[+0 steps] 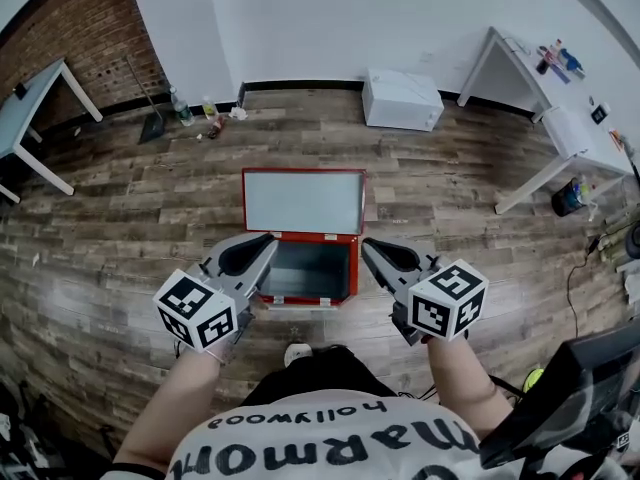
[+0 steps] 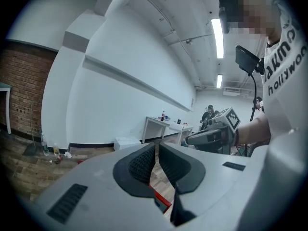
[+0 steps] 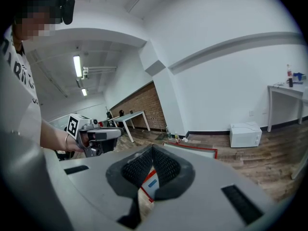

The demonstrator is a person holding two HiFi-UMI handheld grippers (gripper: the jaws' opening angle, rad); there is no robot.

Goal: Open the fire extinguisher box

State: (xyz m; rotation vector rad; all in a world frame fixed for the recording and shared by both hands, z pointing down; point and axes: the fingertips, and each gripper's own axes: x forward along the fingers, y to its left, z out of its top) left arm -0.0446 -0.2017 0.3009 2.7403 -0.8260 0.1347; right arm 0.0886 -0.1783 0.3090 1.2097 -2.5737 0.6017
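Note:
The red fire extinguisher box (image 1: pixel 352 268) stands on the wooden floor with its lid (image 1: pixel 303 201) swung back flat, grey inside and nothing seen in it. My left gripper (image 1: pixel 265 241) hovers over the box's left wall, jaws shut with nothing between them. My right gripper (image 1: pixel 367 246) hangs just right of the box, also shut and holding nothing. In the left gripper view the pads (image 2: pixel 144 162) meet, with the box's red edge (image 2: pixel 161 198) below and the right gripper (image 2: pixel 211 136) beyond. The right gripper view shows the closed gripper (image 3: pixel 153 149), the lid (image 3: pixel 192 149) and the left gripper (image 3: pixel 98 136).
A white appliance (image 1: pixel 402 98) sits by the far wall. White tables (image 1: pixel 520 58) stand at the right, another table (image 1: pixel 30 98) at the left by the brick wall. Bottles (image 1: pixel 195 113) and a dustpan (image 1: pixel 153 126) lie by the wall. A black device (image 1: pixel 570 388) is at lower right.

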